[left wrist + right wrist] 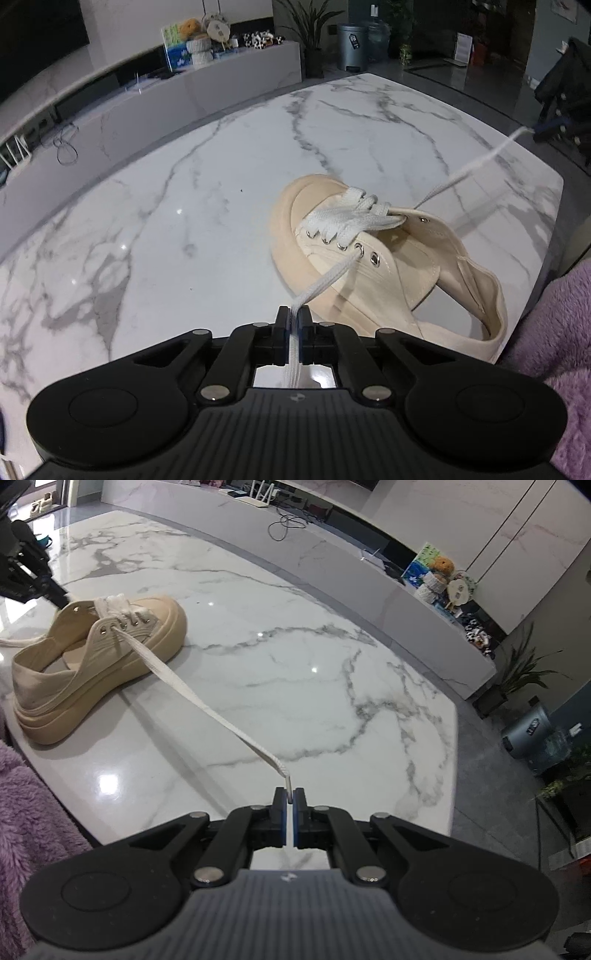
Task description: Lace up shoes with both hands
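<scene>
Cream shoe [388, 266] (thick sole) with white lace [354, 218] crossed over four eyelet rows.

Left claw [294, 316] pinches the white lace [325, 282] beside the shoe [388, 266].

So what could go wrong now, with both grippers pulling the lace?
The right gripper pinches only the lace tip, so it may slip out. The shoe stands free on the table with nothing holding it, so uneven pulling from the left gripper could drag or tip it.
</scene>
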Demonstrator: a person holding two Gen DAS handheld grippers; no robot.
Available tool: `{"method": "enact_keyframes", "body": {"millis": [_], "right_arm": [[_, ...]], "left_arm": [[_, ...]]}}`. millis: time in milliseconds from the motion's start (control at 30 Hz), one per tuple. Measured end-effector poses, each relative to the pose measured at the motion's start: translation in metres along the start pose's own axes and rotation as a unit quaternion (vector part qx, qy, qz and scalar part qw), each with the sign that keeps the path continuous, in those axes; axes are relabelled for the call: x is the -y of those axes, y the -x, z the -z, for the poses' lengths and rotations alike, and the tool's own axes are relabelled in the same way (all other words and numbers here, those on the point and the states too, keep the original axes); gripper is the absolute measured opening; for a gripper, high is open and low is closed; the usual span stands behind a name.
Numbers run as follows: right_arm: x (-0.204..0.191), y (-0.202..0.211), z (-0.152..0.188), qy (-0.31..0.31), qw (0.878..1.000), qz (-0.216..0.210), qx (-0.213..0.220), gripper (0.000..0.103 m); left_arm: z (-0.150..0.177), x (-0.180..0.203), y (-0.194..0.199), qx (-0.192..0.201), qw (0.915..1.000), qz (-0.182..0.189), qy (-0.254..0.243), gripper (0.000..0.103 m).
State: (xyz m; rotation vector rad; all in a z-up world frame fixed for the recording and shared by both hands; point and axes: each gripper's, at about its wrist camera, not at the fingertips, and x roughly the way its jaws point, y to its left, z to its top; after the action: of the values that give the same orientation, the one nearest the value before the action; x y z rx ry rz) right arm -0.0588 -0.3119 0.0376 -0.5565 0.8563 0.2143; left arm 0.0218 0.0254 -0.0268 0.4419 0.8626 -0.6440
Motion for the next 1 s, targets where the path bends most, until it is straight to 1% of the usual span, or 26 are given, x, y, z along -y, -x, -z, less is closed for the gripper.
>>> {"method": "enact_keyframes", "body": {"millis": [67,100,133,167,200,233,367,500,567,633,667,733,767,1000], "right_arm": [[0.004,0.004,-0.002,-0.006,1.000,0.007,0.005,0.003],[0.006,0.006,-0.003,-0.009,1.000,0.010,0.006,0.004],[0.008,0.008,-0.004,-0.012,1.000,0.012,0.008,0.003],[0.010,0.009,-0.005,-0.015,1.000,0.014,0.009,0.004],[0.011,0.011,-0.006,-0.017,1.000,0.015,0.010,0.004],[0.013,0.012,-0.007,-0.018,1.000,0.015,0.011,0.004],[0.009,0.019,-0.017,-0.012,1.000,-0.001,0.027,0.003],[-0.003,0.022,-0.033,0.008,0.999,-0.020,0.042,0.003],[-0.013,0.021,-0.041,0.024,0.998,-0.032,0.045,0.003],[-0.024,0.019,-0.050,0.045,0.997,-0.047,0.049,0.003],[-0.030,0.018,-0.055,0.055,0.996,-0.054,0.051,0.003],[-0.044,0.015,-0.064,0.076,0.993,-0.070,0.056,0.003],[-0.049,0.014,-0.068,0.083,0.992,-0.078,0.060,0.003],[-0.087,0.004,-0.100,0.118,0.980,-0.132,0.090,0.003]], "left_arm": [[0.000,0.003,0.006,0.001,1.0000,-0.001,-0.004,0.015],[0.000,0.004,0.010,0.003,1.0000,0.000,-0.005,0.019],[0.000,0.006,0.013,0.006,1.0000,0.001,-0.007,0.027],[0.000,0.008,0.017,0.011,0.9999,0.004,-0.006,0.032],[-0.001,0.010,0.021,0.017,0.9998,0.007,-0.005,0.032],[-0.001,0.012,0.026,0.023,0.9997,0.010,-0.004,0.032],[-0.011,0.023,0.035,0.049,0.9975,0.050,0.006,0.032],[-0.024,0.032,0.026,0.045,0.9962,0.071,0.023,0.031],[-0.029,0.036,0.017,0.035,0.9964,0.069,0.034,0.023],[-0.030,0.039,0.011,0.028,0.9970,0.060,0.040,0.020],[-0.031,0.039,0.008,0.025,0.9971,0.058,0.044,0.013],[-0.029,0.036,0.004,0.023,0.9965,0.058,0.056,0.010],[-0.028,0.034,0.003,0.022,0.9961,0.058,0.062,0.006],[-0.020,0.022,0.004,0.031,0.9925,0.069,0.095,0.005]]}}
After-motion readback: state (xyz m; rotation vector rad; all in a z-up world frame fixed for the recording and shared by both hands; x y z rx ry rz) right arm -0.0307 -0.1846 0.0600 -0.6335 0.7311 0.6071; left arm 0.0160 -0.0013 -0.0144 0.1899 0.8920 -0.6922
